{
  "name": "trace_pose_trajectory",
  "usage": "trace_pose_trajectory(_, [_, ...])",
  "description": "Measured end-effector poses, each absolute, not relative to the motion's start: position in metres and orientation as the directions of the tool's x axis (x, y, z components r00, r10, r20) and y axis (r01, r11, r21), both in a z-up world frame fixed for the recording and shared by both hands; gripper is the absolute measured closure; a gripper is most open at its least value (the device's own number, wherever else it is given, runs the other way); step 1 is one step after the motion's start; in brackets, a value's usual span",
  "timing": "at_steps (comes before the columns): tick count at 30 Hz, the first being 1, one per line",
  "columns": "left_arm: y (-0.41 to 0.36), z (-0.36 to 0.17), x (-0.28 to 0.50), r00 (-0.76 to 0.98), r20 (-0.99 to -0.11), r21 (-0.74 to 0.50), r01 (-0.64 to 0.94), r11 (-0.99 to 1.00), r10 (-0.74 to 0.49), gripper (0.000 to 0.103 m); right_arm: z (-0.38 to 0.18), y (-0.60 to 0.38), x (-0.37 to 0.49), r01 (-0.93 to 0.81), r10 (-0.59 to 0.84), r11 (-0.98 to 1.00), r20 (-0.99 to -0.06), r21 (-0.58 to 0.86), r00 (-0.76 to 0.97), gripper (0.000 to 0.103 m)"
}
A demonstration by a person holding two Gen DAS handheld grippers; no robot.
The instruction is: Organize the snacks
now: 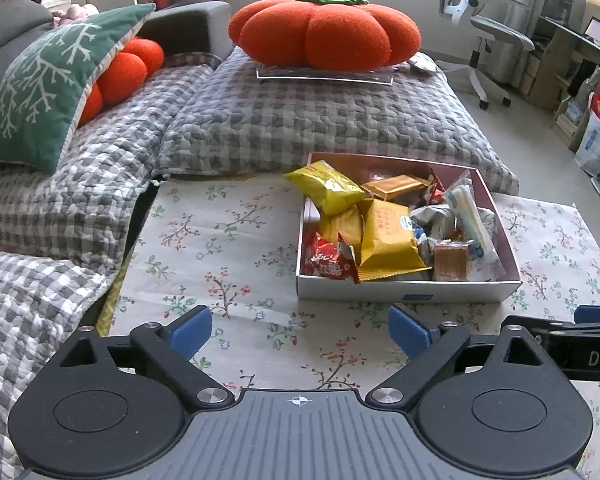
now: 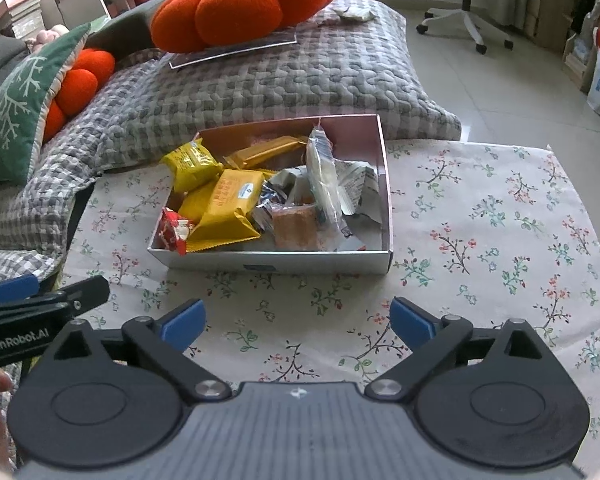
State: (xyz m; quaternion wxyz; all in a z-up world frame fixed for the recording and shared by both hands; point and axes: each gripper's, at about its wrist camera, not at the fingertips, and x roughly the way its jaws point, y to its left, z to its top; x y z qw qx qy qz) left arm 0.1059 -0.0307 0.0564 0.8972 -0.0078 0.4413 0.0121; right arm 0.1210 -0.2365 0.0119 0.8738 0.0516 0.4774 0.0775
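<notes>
So both hand-held grippers are spread wide with nothing between the blue pads, just hanging over the floral cloth on the surface [image 1: 220,240].

The left hand-held gripper [image 1: 300,332] sees the box [image 1: 404,292] ahead and off to the right, plus the tip of the other gripper poking in at the right edge. It also gets a better look at the sofa side: the green pillow [image 1: 48,92] with the white branch print, and a white office chair [image 1: 484,32] and desk in the far right. The right hand-held gripper [image 2: 298,320] sees the box more head-on and slightly left, with a big stretch of bare cloth to its right that the left view barely catches, and the left gripper's black arm coming in at the left edge. Part of a hand shows at the bottom left there too.

The box is a shallow white cardboard tray, pinkish inside, stuffed with snacks: yellow packs [image 2: 226,204], a gold bar wrapper [image 2: 260,152], a red pack [image 1: 328,260] at the near left corner, a brown cake square [image 2: 294,228] in clear wrap, a long clear packet [image 2: 322,172] and some silvery white wrappers. It's all heaped loosely, packs overlapping and one yellow pack hanging over the far left rim.

The box sits on the cloth in front of both grippers, apart from them, up against the checked quilt. A big orange pumpkin cushion [image 1: 324,32] sits behind it.
</notes>
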Motion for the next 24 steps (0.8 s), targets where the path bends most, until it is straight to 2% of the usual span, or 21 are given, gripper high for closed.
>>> trace_pose_trajectory(14, [-0.0388,0.0536,0.1063,0.612,-0.790,0.027,-0.001,1.000,0.022,0.002,0.0069,-0.2294,0.1192,-0.108,0.169,0.985,-0.843,0.132,0.511,0.002])
trace_pose_trajectory(24, [-0.0343,0.0482,0.1089,0.596,-0.803,-0.015,0.000,1.000,-0.012,0.001,0.0065,-0.2304,0.1194,-0.112,0.164,0.986,-0.847,0.124,0.505,0.002])
